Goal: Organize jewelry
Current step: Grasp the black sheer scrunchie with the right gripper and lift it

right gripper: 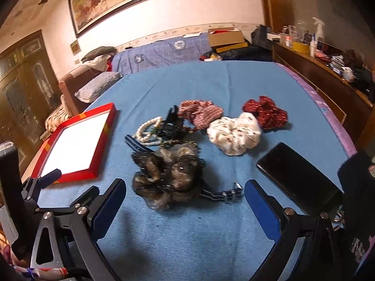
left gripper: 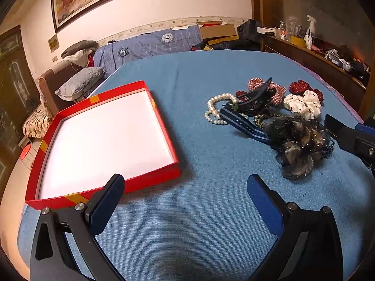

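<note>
A red box with a white floor (left gripper: 105, 138) lies on the blue cloth at the left; it also shows in the right wrist view (right gripper: 77, 140). A pile of accessories lies to its right: pearl bracelets (left gripper: 219, 107) (right gripper: 150, 128), a black claw clip (left gripper: 255, 97) (right gripper: 172, 126), a brown gauze hair bow (left gripper: 297, 145) (right gripper: 167, 178) on a striped band, a white scrunchie (left gripper: 302, 104) (right gripper: 234, 134) and red scrunchies (left gripper: 269, 89) (right gripper: 266, 111). My left gripper (left gripper: 185, 180) is open and empty, near the box's front corner. My right gripper (right gripper: 185, 186) is open, just in front of the bow.
A black phone (right gripper: 297, 178) lies on the cloth at the right, close to my right gripper's right finger. The table's right edge has a purple border (right gripper: 328, 107). A sofa with pillows stands beyond the table at the left; a cluttered wooden shelf runs along the right.
</note>
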Available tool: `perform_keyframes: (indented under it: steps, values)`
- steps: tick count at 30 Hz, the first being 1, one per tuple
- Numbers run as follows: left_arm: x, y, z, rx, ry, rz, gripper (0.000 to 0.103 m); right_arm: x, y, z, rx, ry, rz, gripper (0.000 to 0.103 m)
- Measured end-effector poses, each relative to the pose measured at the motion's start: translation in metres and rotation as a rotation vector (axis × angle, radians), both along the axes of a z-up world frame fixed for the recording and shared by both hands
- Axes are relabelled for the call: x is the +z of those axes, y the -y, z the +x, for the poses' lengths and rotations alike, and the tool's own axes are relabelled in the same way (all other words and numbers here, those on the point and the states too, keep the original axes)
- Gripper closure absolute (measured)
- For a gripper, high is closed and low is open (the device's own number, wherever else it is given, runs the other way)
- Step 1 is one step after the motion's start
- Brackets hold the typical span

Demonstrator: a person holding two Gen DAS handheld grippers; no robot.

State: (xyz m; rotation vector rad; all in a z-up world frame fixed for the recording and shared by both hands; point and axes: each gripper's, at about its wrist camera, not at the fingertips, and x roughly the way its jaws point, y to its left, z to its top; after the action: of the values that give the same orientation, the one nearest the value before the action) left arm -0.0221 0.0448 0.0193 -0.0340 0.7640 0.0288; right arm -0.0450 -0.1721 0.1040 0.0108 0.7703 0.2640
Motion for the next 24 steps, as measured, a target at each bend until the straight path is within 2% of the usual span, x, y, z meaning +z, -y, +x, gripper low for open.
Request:
perform_keyframes:
  steps: [8,10,16,17,18,20,22,24]
  values:
    - [-0.004,-0.015,0.003,0.032,-0.006,-0.026,0.000,-0.007,-0.020,0.010,0.082,-0.015,-0.002,0.002]
    - [-0.004,-0.016,0.002,0.035,0.001,-0.024,0.000,-0.010,-0.032,0.017,0.106,-0.026,-0.035,0.002]
    - [-0.004,-0.018,0.002,0.041,-0.006,-0.013,0.000,-0.025,-0.048,0.037,0.084,-0.069,-0.092,0.003]
    - [-0.003,-0.019,0.001,0.042,-0.008,-0.010,0.000,-0.029,-0.049,0.042,0.076,-0.082,-0.101,0.012]
    - [-0.003,-0.019,0.001,0.043,-0.008,-0.006,0.000,-0.031,-0.048,0.044,0.077,-0.094,-0.089,0.040]
    - [-0.003,-0.020,0.001,0.044,-0.008,-0.005,0.000,-0.035,-0.040,0.047,0.054,-0.120,-0.065,0.064]
    - [-0.003,-0.020,0.001,0.039,-0.012,-0.007,0.000,-0.031,-0.030,0.046,0.051,-0.120,-0.006,0.078]
    - [-0.003,-0.019,0.002,0.034,-0.018,-0.010,0.000,-0.025,-0.021,0.044,0.040,-0.102,0.027,0.082]
